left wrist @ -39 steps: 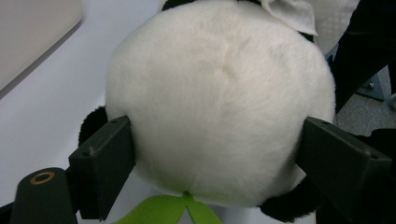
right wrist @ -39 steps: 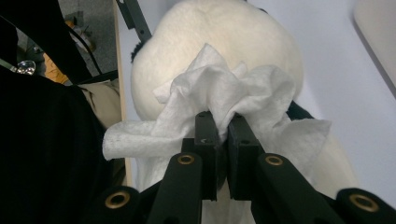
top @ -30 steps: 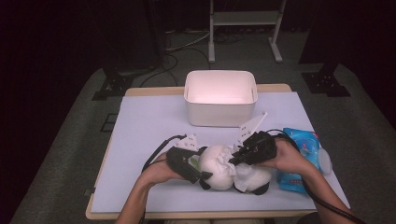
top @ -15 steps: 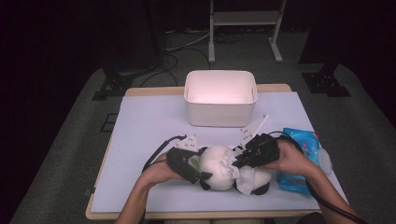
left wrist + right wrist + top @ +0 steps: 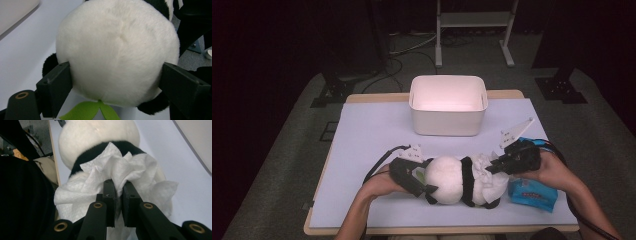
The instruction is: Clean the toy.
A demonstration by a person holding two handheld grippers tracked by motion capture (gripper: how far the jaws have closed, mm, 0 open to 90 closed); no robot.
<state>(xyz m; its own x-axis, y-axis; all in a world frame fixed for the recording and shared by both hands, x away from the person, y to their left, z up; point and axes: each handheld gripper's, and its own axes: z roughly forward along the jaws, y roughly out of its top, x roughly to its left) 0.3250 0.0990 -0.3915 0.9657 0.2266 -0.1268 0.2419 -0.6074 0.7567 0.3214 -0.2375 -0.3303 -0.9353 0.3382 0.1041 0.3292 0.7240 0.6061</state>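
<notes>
1. A plush panda (image 5: 451,181) lies on its side near the front edge of the desk (image 5: 367,130), between the two hands.
2. The left claw (image 5: 419,182) grips the panda's white round head, one jaw pressed into the fur on each side; in the left gripper view a green felt leaf (image 5: 91,112) hangs below the head.
3. The right claw (image 5: 493,166) is pinched shut on a crumpled white wipe (image 5: 117,170), which lies against the panda's body by its black band.
4. A blue packet of wipes (image 5: 532,192) lies on the desk just to the right of the panda, partly under the right hand (image 5: 552,170).
5. A white tub (image 5: 448,105) stands farther back at the desk's middle, well apart from the panda.
6. Black cables trail from both claws.
</notes>
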